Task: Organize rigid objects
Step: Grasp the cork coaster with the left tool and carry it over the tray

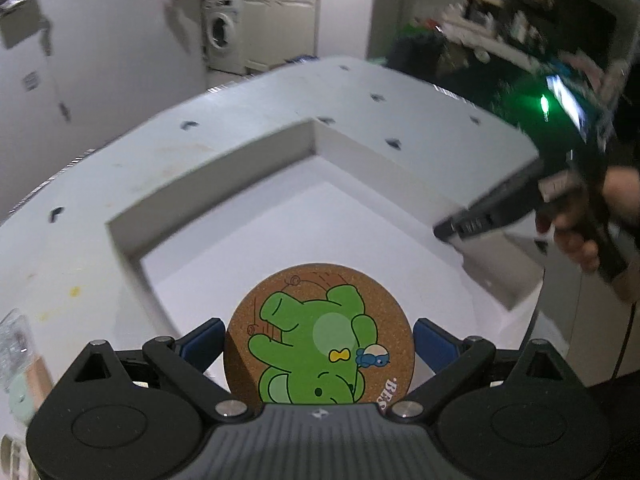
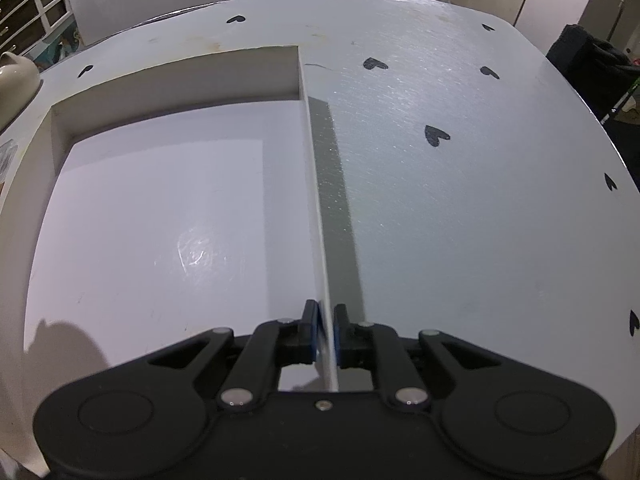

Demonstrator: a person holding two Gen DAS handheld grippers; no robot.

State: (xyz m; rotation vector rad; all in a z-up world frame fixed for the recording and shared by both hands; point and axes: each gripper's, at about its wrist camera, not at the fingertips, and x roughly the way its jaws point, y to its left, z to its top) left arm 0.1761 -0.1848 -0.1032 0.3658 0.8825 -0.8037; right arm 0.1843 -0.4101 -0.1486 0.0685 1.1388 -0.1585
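My left gripper (image 1: 319, 338) carries the round cork cartoon coaster (image 1: 319, 334) over the shallow white box (image 1: 224, 168); my right gripper (image 2: 325, 330) clamps its right wall. Next: lower and release.

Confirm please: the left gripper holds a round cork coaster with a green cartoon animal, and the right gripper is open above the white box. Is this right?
Not quite. The right gripper is not open: in the right wrist view it is shut on the thin side wall of the white box. The rest is right: the left gripper holds the round cork coaster with the green cartoon animal, as the left wrist view shows.
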